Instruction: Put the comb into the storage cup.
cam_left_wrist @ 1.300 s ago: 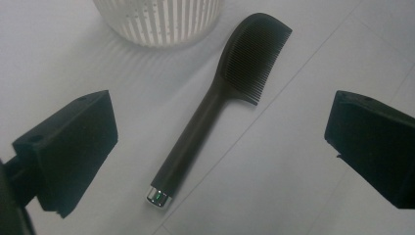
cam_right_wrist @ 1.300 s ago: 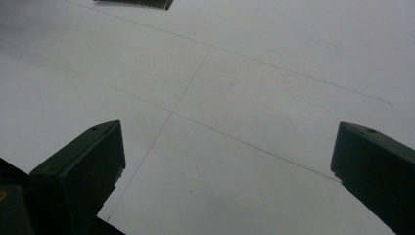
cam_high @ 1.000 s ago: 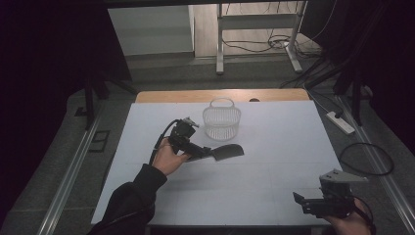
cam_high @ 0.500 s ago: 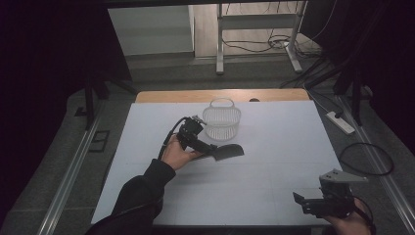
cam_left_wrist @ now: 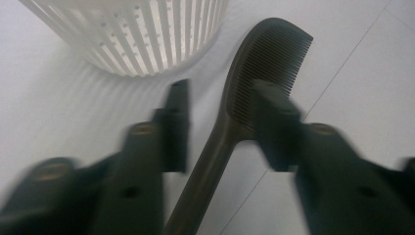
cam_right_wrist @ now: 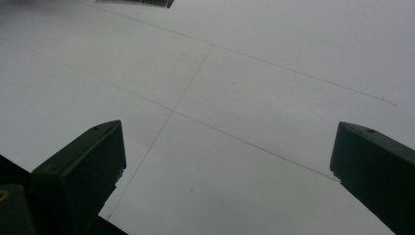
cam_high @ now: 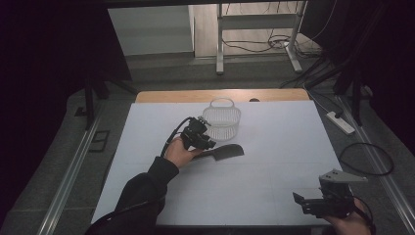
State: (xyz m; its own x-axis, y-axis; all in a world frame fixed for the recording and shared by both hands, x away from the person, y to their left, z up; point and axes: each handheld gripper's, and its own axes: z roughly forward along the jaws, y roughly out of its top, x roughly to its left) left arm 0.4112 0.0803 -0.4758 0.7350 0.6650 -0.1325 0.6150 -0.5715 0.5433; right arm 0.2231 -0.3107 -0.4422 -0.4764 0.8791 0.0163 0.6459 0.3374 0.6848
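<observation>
Left gripper (cam_high: 208, 143) sits at the table's (cam_high: 274, 196) centre-left, just near of the white slotted basket (cam_high: 222, 120). Its jaws have just been closing, and the dark comb (cam_left_wrist: 266, 63) lies between them. In the left gripper view one jaw overlaps the comb's toothed head while the other stands off the handle with bare table showing between. The pads do not yet press from both sides, so nothing is gripped.

The comb lies flat on the table, its head pointing right, just near of the basket and apart from it.

Right gripper (cam_high: 313, 203) rests at the near right corner, jaws wide apart, with nothing between them.

Risks, as judged: the flat, thin comb may skid or pivot if one pad meets it first. A bite on the teeth rather than the spine could slip on lifting. The basket wall stands close and could be nudged.
</observation>
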